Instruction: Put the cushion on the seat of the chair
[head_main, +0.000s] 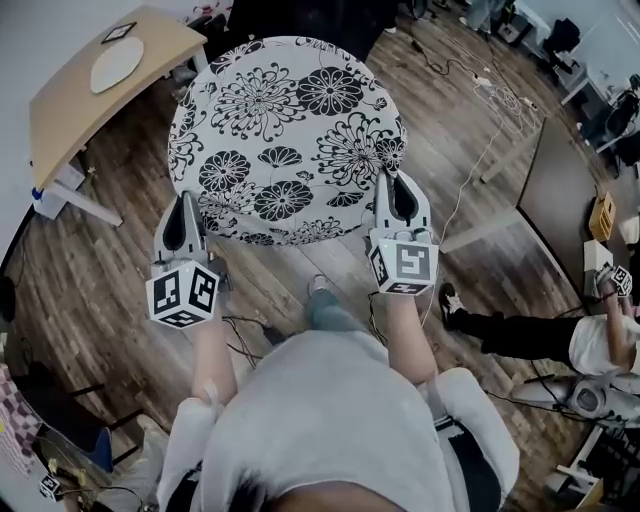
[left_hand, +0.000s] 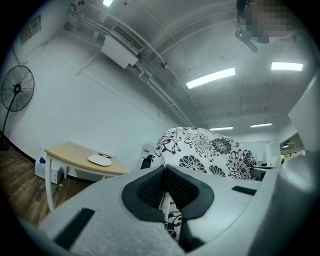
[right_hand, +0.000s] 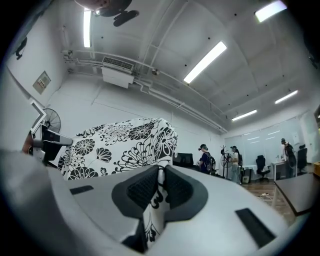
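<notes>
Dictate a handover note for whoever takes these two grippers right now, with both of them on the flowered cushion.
Left gripper: shut on the near edge of the cushion, fabric pinched between its pads.
Right gripper: shut on the same edge, further right.
Cushion: round, black-and-white floral, held out in front of the person over the wooden floor.
Done: cushion is gripped on both sides.
Left: carry it to the chair and lay it on the seat. The chair is not clearly in view.

Head view steeply down; gripper views level; cushion (head_main: 285, 140) shared.
</notes>
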